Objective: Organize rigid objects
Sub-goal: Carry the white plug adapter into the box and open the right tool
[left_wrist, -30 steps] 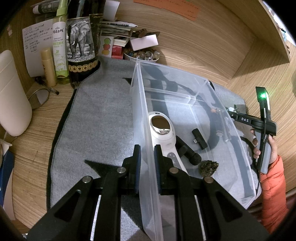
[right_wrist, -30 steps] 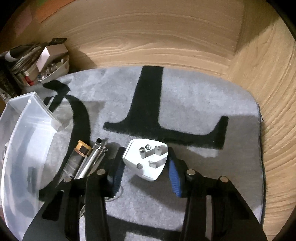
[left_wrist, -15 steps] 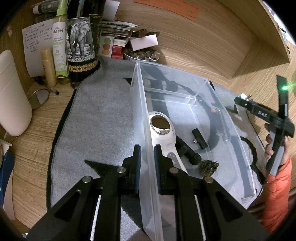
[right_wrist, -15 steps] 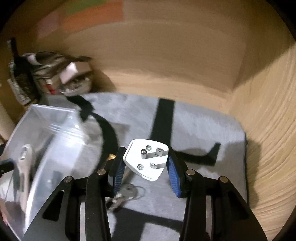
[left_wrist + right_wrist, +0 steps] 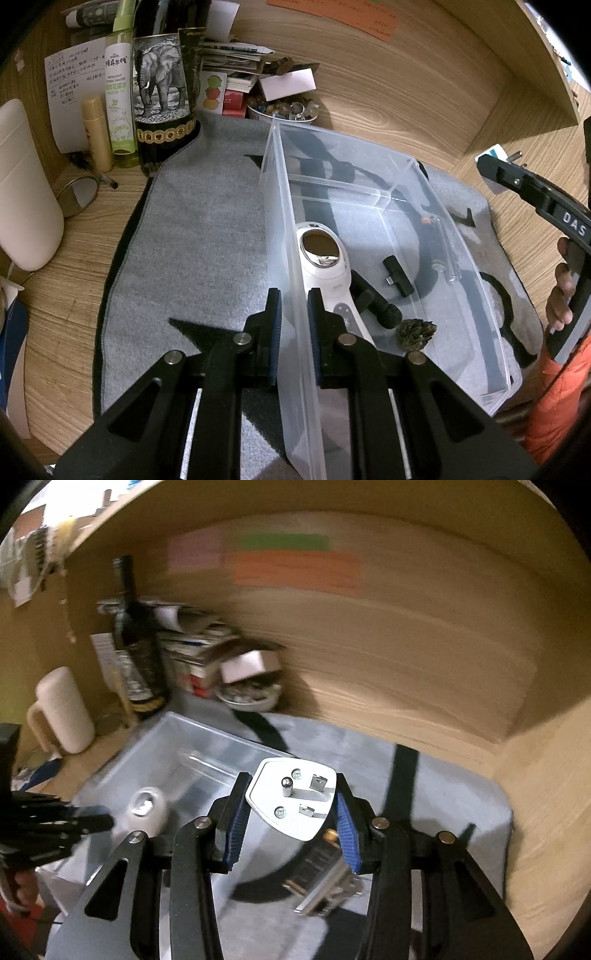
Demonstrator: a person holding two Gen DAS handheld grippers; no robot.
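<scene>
My left gripper (image 5: 294, 306) is shut on the near left wall of a clear plastic bin (image 5: 284, 206) that stands on a grey mat. Inside the bin lie a white handheld device (image 5: 325, 258), a small black adapter (image 5: 397, 275), a black cylinder (image 5: 376, 304) and a dark pinecone-like lump (image 5: 415, 330). My right gripper (image 5: 290, 812) is shut on a white plug adapter (image 5: 295, 799), held in the air above the mat to the right of the bin (image 5: 184, 757). The plug also shows in the left wrist view (image 5: 496, 153). A metal tube (image 5: 325, 882) lies on the mat below it.
Bottles, an elephant-print tin (image 5: 160, 96), stacked boxes and a bowl of small stones (image 5: 284, 109) crowd the back left. A white jug (image 5: 22, 192) stands at the left. Wooden walls enclose the back and right of the desk.
My right gripper has lifted the white plug off the mat and risen, swinging toward the bin. My left gripper has stayed clamped on the bin wall.
</scene>
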